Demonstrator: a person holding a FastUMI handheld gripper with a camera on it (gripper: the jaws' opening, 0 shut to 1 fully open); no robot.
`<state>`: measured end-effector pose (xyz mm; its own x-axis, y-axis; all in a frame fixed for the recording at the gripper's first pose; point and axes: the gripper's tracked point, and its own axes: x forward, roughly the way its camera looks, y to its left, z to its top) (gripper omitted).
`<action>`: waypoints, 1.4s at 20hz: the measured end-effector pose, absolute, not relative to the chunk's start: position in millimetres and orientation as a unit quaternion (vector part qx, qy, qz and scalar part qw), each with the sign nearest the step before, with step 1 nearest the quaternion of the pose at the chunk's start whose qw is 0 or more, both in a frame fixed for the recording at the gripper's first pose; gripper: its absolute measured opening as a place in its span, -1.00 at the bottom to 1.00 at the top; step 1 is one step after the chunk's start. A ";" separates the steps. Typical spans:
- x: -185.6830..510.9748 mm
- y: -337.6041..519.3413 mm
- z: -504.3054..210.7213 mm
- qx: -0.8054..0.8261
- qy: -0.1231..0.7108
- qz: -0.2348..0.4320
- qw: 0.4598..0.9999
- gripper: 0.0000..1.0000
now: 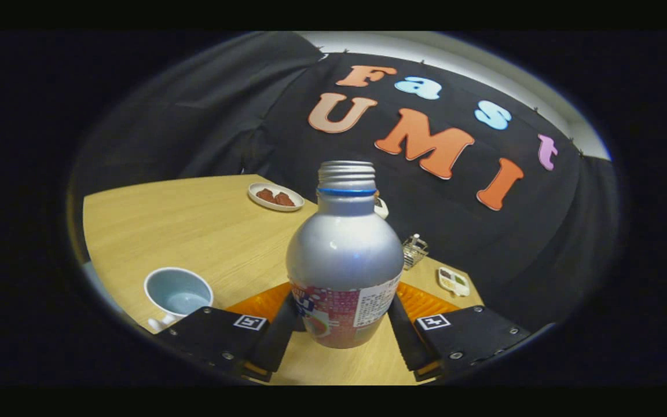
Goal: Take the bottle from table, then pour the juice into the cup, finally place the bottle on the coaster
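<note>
A silver bottle [343, 255] with a colourful label, a blue neck ring and a bare threaded neck without a cap stands upright between my fingers. My gripper [342, 315] is shut on the bottle's lower body, and both black fingers [278, 336] press on its sides. A pale blue cup [178, 292] with a white handle sits on the wooden table [194, 226], to the left of the left finger, and I cannot tell whether it holds anything. An orange ribbed coaster [255, 304] lies just beyond the fingers, partly hidden behind the bottle.
A white plate [275, 197] with brown pieces sits at the table's far edge. A small wire basket [414, 250] and a small white tray [454, 281] stand beyond the right finger. A white object [382, 207] peeks out behind the bottle's shoulder.
</note>
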<state>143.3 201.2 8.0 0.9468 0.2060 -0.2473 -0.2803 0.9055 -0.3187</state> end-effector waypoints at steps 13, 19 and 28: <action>186.5 211.0 -37.7 0.043 0.143 0.179 0.972 0.58; 204.4 212.3 -62.2 0.034 0.138 0.177 0.974 0.59; 203.4 215.0 -76.2 0.019 0.125 0.186 0.974 0.63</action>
<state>203.4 215.0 -76.2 0.9000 0.3663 -0.2364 -0.3569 0.9305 0.0830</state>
